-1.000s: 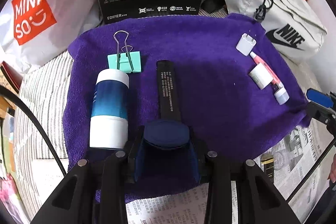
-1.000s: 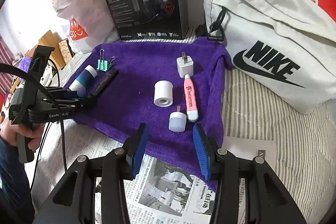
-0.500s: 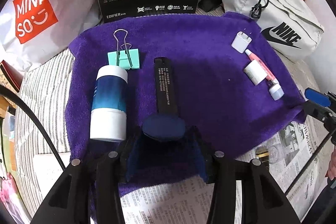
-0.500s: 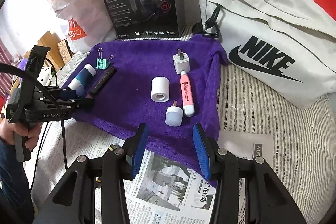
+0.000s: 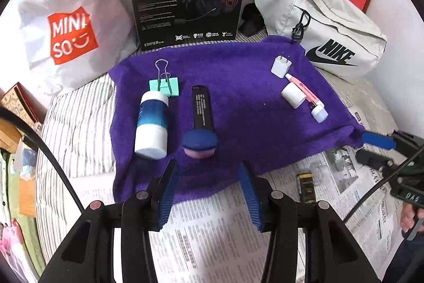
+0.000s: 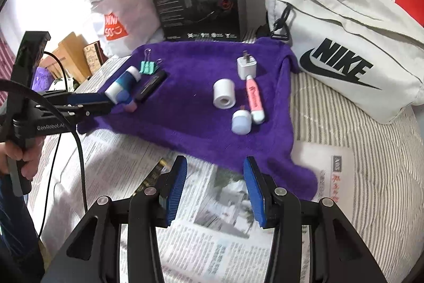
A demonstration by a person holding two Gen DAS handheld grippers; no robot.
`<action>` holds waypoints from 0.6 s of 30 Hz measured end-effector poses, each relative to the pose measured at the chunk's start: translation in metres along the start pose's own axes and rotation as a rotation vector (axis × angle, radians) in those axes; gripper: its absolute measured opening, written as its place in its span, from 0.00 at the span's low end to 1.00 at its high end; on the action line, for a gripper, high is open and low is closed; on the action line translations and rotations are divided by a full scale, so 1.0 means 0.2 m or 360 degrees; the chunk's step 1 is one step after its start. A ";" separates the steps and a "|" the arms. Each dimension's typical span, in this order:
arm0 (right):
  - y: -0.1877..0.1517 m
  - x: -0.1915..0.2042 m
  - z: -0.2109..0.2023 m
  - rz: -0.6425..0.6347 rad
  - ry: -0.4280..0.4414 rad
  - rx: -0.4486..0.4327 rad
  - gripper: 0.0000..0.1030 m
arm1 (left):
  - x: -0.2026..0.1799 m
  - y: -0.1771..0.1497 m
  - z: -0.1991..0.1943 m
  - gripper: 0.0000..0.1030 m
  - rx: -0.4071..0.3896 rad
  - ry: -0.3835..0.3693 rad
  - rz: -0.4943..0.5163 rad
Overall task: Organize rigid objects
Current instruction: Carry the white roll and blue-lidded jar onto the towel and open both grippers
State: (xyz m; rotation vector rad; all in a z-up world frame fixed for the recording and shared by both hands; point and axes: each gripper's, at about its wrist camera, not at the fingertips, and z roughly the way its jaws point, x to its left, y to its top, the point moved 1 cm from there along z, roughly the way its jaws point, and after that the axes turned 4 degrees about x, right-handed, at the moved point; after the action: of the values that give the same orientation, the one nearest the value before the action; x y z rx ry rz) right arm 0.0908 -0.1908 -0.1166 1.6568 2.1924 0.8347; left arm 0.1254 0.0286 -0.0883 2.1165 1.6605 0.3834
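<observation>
Lying on the purple fleece towel (image 5: 238,86) at the frame centre, the round dark blue puff with pink underside (image 5: 200,143) touches the black flat bar (image 5: 202,108); left claw (image 5: 209,191) and right claw (image 6: 213,191) stand apart, empty

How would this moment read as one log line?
left gripper: open, behind blue-capped jar | right gripper: open, over newspaper | purple towel: eight items
</observation>
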 end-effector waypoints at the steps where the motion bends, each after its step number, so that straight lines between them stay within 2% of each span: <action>1: -0.01 0.01 0.00 -0.0010 0.0008 0.0007 0.43 | 0.00 -0.02 -0.01 0.43 -0.0006 -0.0006 -0.0010; 8: -0.09 0.11 0.09 -0.0065 0.0040 0.0060 0.43 | -0.01 -0.15 0.01 0.43 0.0000 -0.0055 -0.0058; 18: -0.08 0.16 0.23 -0.0127 0.0015 0.0120 0.43 | 0.04 -0.26 0.02 0.43 0.0028 -0.0078 -0.0139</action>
State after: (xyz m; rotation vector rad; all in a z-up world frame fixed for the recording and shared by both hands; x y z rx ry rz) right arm 0.0917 -0.1501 -0.1591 1.5898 2.3065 0.7494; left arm 0.0848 0.0468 -0.1179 2.0411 1.7270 0.2885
